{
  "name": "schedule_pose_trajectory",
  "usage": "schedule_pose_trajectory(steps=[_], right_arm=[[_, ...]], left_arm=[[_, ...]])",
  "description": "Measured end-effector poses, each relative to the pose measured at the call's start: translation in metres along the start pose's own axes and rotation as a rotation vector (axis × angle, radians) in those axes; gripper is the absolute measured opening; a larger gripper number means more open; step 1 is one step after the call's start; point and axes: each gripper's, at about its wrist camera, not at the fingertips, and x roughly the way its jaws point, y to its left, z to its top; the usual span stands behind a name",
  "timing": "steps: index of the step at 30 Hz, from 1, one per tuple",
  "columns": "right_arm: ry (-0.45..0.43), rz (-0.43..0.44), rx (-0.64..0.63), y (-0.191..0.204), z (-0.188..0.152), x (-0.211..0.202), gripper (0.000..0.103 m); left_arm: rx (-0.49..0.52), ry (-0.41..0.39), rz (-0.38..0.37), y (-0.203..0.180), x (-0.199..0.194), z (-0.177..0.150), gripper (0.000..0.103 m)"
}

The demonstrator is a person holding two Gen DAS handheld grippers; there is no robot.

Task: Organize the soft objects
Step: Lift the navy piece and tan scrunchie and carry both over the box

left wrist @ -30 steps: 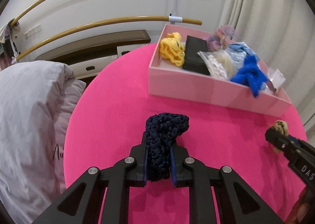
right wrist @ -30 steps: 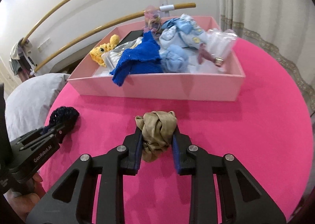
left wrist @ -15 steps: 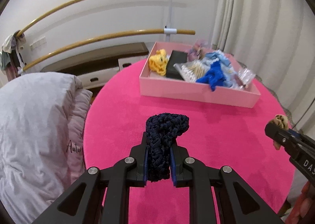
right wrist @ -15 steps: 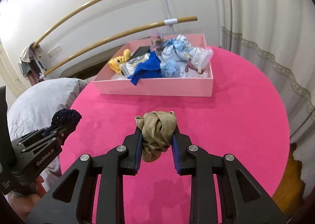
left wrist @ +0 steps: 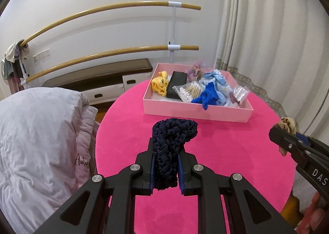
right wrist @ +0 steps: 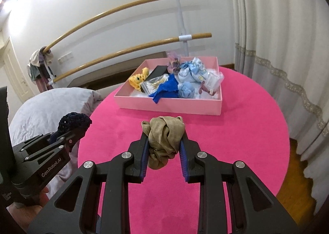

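My left gripper (left wrist: 165, 169) is shut on a navy knitted scrunchie (left wrist: 171, 141), held above the round pink table (left wrist: 226, 151). The same navy scrunchie (right wrist: 71, 121) shows at the left of the right wrist view. My right gripper (right wrist: 163, 155) is shut on a tan fabric scrunchie (right wrist: 164, 139), also lifted over the table; the tan scrunchie (left wrist: 287, 125) peeks in at the right edge of the left wrist view. A pink box (left wrist: 197, 112) (right wrist: 170, 105) at the table's far side holds a yellow knit piece, a blue cloth, light-blue fabric, cotton swabs and other small items.
A white duvet (left wrist: 39, 141) lies left of the table. Two wooden barre rails (left wrist: 107, 55) and a low bench stand behind, against the wall. Curtains (right wrist: 283, 38) hang on the right, and wood floor shows past the table's right edge. A hand (right wrist: 30, 211) holds the left tool.
Both grippers have pulled back and risen with their scrunchies still held; the pink box now looks smaller and farther, and more of the table and room shows.
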Motion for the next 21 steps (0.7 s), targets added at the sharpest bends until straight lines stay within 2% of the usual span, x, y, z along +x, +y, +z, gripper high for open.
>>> schedule_pose_trajectory(steps=[15,21], right_arm=[[-0.011,0.014,-0.022,0.004,0.007,-0.005,0.024],[-0.020,0.049,-0.043,0.006,0.029,-0.002,0.024]], left_arm=[[-0.011,-0.020,0.001,-0.002,-0.005,0.009,0.015],[-0.022,-0.026,-0.009,0.001,0.003,0.027,0.015]])
